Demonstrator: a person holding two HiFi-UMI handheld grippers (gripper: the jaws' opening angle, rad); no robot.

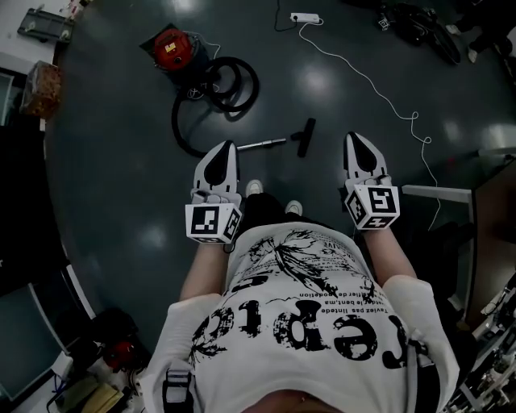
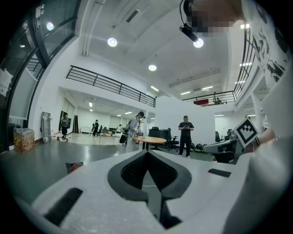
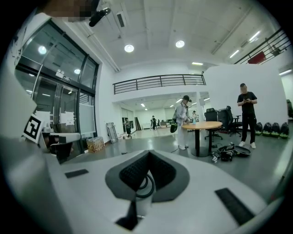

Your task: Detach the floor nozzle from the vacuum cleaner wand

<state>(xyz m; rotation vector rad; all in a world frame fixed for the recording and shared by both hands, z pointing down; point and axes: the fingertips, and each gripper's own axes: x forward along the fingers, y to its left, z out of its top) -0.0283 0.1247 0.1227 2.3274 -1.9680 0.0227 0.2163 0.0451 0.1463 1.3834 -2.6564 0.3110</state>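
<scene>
Head view, floor nozzle (image 1: 305, 136): lies on the dark floor ahead of the person's shoes, joined to the end of the wand (image 1: 262, 144).
Head view, wand: a thin metal tube lying flat and running left from the nozzle to the black hose (image 1: 230, 85).
Head view, vacuum cleaner (image 1: 171, 47): a red canister farther off, with the hose coiled in loops beside it.
Head view, left gripper (image 1: 229, 144): held level above the floor with its tip over the wand, well apart from it.
Head view, right gripper (image 1: 352, 136): held to the right of the nozzle, clear of it.
Head view, white cable (image 1: 379, 89): snakes across the floor from a power strip (image 1: 305, 17).
Left gripper view, left gripper (image 2: 147, 152): clenched, its tips meeting, nothing between them.
Left gripper view, background: a round table (image 2: 150, 139) and people standing in a large hall.
Right gripper view, right gripper (image 3: 149, 153): clenched and empty, with a loop of hose showing through the gap in its pads.
Right gripper view, background: the same round table (image 3: 202, 124).
</scene>
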